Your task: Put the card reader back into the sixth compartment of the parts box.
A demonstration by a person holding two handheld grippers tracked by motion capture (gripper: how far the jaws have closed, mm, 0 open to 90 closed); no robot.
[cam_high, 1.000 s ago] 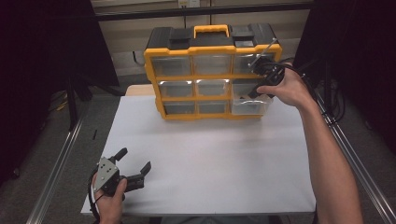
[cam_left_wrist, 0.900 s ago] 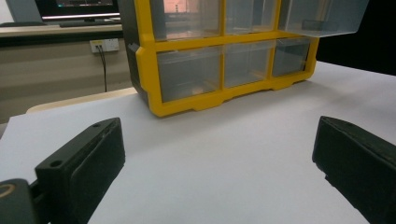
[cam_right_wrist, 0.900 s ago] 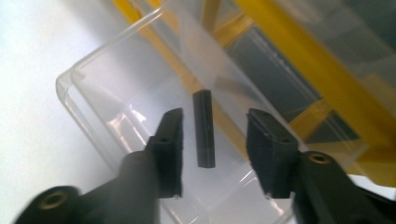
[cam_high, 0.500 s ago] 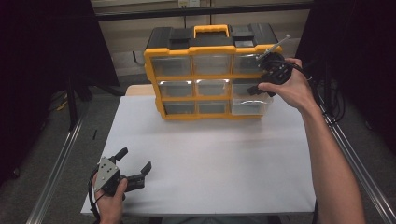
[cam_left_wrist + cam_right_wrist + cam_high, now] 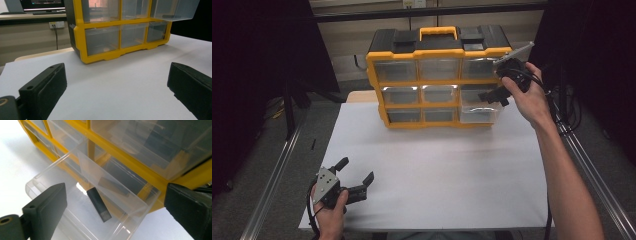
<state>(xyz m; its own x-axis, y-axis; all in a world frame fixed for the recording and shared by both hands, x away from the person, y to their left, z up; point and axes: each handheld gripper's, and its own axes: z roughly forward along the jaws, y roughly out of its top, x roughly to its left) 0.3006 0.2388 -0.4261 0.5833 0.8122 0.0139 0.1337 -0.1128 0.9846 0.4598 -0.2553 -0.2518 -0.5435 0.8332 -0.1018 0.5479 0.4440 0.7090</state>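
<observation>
with the clear drawer pulled out of the yellow organizer at its right middle row, the right gripper, fingers just spread wide and empty, hovers over the small black stick inside, probably the next pick, while the left gripper rests open on the tabletop.

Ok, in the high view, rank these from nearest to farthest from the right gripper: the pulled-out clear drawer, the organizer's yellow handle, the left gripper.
1. Pulled-out clear drawer: just below the right gripper, at the organizer's right column.
2. Yellow handle: on the organizer's top, up and to the left.
3. Left gripper: near table edge, far left.
</observation>
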